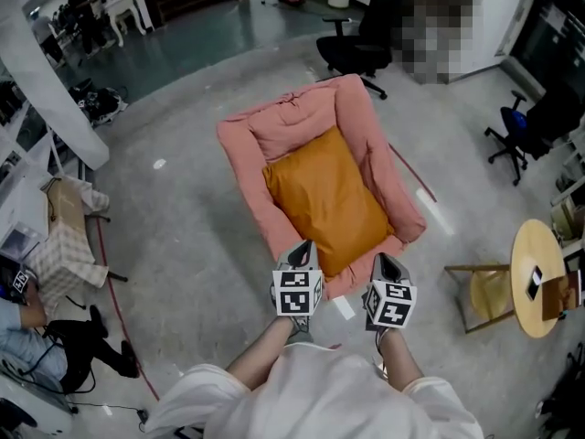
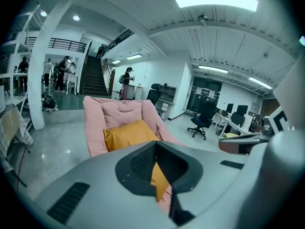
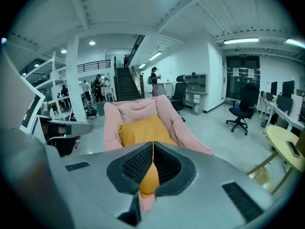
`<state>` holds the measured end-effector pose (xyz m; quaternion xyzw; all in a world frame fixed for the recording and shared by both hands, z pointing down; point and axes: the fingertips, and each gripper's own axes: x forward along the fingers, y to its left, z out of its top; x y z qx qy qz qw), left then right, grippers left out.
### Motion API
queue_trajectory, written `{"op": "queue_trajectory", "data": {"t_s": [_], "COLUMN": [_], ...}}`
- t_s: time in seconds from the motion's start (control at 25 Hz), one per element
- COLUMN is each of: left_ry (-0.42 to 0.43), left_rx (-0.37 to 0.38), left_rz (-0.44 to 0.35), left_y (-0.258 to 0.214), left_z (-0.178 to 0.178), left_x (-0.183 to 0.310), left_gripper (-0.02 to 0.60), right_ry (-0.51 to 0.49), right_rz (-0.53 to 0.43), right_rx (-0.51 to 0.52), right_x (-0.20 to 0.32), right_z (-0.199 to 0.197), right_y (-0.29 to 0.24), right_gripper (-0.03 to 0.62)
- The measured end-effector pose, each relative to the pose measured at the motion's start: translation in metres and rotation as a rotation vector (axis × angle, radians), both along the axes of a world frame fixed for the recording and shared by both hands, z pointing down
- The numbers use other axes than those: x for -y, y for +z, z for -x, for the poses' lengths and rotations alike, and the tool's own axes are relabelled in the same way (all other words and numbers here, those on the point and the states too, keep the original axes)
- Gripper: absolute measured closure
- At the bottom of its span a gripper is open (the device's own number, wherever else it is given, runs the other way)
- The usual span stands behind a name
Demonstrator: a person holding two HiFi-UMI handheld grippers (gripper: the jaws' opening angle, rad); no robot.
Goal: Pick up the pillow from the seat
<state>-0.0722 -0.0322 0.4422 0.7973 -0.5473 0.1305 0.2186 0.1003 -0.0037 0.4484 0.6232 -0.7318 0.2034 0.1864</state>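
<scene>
An orange pillow (image 1: pixel 327 199) lies flat in a pink padded seat (image 1: pixel 254 186) on the grey floor. The pillow also shows in the left gripper view (image 2: pixel 127 133) and the right gripper view (image 3: pixel 143 130), resting against the pink seat (image 2: pixel 97 123) (image 3: pixel 112 123). My left gripper (image 1: pixel 304 249) hovers just short of the seat's near edge, jaws shut with nothing held. My right gripper (image 1: pixel 385 265) is beside it at the same edge, also shut and empty. Neither touches the pillow.
A black office chair (image 1: pixel 361 44) stands behind the seat. A round wooden table (image 1: pixel 537 277) and a wooden stool frame (image 1: pixel 480 295) are at the right. A covered chair (image 1: pixel 69 245) and a white pillar (image 1: pixel 55 90) stand at the left. People stand near the stairs (image 2: pixel 93 78).
</scene>
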Motion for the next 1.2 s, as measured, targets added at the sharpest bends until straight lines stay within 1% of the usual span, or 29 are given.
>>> {"op": "queue_trajectory", "data": {"t_s": [0.12,0.24,0.48,0.6,0.72,0.84,0.88,1.0,1.12,1.2], "left_ry": [-0.001,0.000,-0.006,-0.026,-0.044,-0.059,-0.066,-0.092,-0.126,-0.147], "left_rx": [0.001,0.004,0.025,0.030,0.036,0.046,0.034,-0.031,-0.044,-0.068], "left_rz": [0.011,0.033,0.108,0.133,0.144,0.139,0.131,0.107,0.120,0.121], "left_y": [0.007,0.018,0.049,0.054,0.054,0.051,0.050,0.050,0.062,0.072], "left_z": [0.007,0.008,-0.003,-0.007,-0.013,-0.022,-0.026,-0.033,-0.036,-0.041], "left_x": [0.021,0.037,0.045,0.046,0.049,0.060,0.064,0.074,0.085,0.094], "left_gripper": [0.574,0.574,0.574,0.574,0.574,0.574,0.574,0.574,0.574,0.572], "right_ry": [-0.013,-0.016,-0.008,-0.030,-0.055,-0.078,-0.087,-0.117,-0.155,-0.184], "right_rz": [0.003,0.026,0.102,0.126,0.129,0.118,0.117,0.129,0.147,0.160], "right_rx": [0.001,0.014,0.040,0.044,0.046,0.054,0.062,0.104,0.118,0.116], "right_x": [0.022,0.033,0.042,0.052,0.066,0.085,0.091,0.109,0.131,0.147], "right_z": [0.013,0.017,0.001,-0.004,-0.011,-0.021,-0.024,-0.032,-0.037,-0.042], "right_y": [0.002,0.012,0.044,0.052,0.050,0.047,0.047,0.058,0.071,0.084], "right_gripper": [0.565,0.565,0.565,0.565,0.565,0.565,0.565,0.563,0.563,0.562]}}
